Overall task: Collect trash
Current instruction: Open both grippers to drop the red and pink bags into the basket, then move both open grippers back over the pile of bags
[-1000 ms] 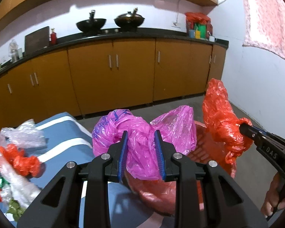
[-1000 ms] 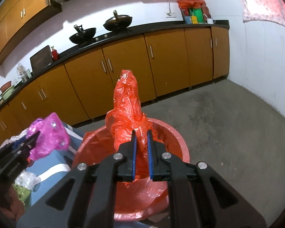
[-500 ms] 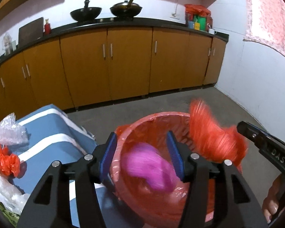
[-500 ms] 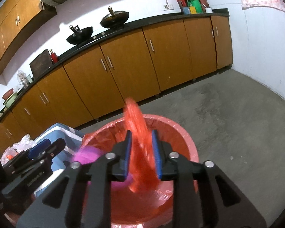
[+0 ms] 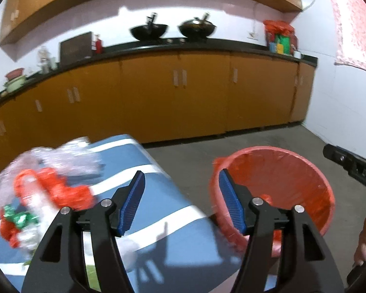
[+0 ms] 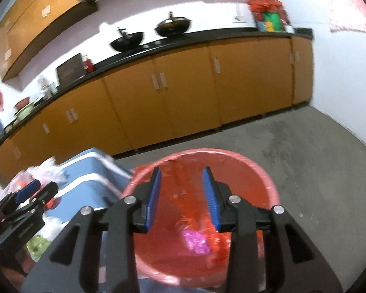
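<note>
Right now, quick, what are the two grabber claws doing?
Left gripper: open, holding nothing.
Right gripper: open, holding nothing, above the red bin.

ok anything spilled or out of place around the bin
Nothing looks spilled. The pink bag lies inside the red bin, and the floor around it shows no litter. The leftover wrappers and bags sit bunched on the blue striped table. Both views are blurred.

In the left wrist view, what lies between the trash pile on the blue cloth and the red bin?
Only striped blue cloth separates the trash pile from the red bin; the open left hand-held gripper hovers there, holding nothing.
</note>
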The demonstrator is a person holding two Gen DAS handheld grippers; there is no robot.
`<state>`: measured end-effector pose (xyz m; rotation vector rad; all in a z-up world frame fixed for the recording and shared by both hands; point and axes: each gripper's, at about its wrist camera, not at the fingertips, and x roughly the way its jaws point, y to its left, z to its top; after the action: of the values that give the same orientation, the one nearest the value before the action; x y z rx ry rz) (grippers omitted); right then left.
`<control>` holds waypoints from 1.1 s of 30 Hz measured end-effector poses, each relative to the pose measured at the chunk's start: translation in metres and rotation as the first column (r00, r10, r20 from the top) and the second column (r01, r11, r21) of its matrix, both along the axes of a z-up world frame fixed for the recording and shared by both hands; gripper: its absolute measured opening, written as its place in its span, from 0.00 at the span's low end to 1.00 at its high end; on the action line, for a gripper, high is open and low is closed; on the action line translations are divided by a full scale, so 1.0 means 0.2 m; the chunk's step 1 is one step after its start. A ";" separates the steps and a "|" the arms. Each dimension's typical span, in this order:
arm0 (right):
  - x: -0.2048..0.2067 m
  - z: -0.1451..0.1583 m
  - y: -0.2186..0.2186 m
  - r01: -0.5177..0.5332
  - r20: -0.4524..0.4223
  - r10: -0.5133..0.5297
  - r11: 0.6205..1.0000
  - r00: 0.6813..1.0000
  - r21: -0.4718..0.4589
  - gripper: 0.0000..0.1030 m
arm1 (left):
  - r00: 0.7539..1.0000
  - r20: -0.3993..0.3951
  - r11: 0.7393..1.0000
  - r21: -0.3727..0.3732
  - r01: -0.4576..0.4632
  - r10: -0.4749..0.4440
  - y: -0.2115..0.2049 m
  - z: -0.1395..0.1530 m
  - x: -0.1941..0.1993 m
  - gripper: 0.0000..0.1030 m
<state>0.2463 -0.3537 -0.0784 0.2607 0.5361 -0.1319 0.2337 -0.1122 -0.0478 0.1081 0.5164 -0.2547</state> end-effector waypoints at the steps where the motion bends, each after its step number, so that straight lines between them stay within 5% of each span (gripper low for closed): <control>1: 0.01 0.01 0.06 -0.027 0.000 0.027 1.000 1.000 -0.007 0.35 | 1.000 0.006 1.000 0.000 -0.015 0.015 0.04 0.00 -0.02 0.62; 8: 0.05 -0.03 0.56 -0.242 -0.036 0.241 0.970 0.970 -0.025 0.35 | 0.970 0.077 0.972 0.028 -0.233 0.230 0.54 0.00 -0.24 0.66; 19: 0.17 -0.18 1.18 -0.455 -0.133 0.446 0.889 0.885 -0.049 0.47 | 0.887 0.037 0.887 0.018 -0.462 0.461 1.11 -0.10 -0.36 0.73; 27: 0.26 -0.25 1.33 -0.504 -0.179 0.487 0.862 0.855 -0.064 0.63 | 0.858 0.031 0.858 0.005 -0.513 0.513 1.30 -0.16 -0.39 0.75; 33: 0.30 -0.33 1.44 -0.552 -0.257 0.509 0.823 0.822 -0.136 0.64 | 0.871 0.014 0.871 -0.018 -0.490 0.491 1.32 -0.20 -0.39 0.78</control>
<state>0.3065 -0.0656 -0.1452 -0.1166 0.7837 0.3389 0.1551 0.1519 -0.0885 -0.0372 0.5075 0.2433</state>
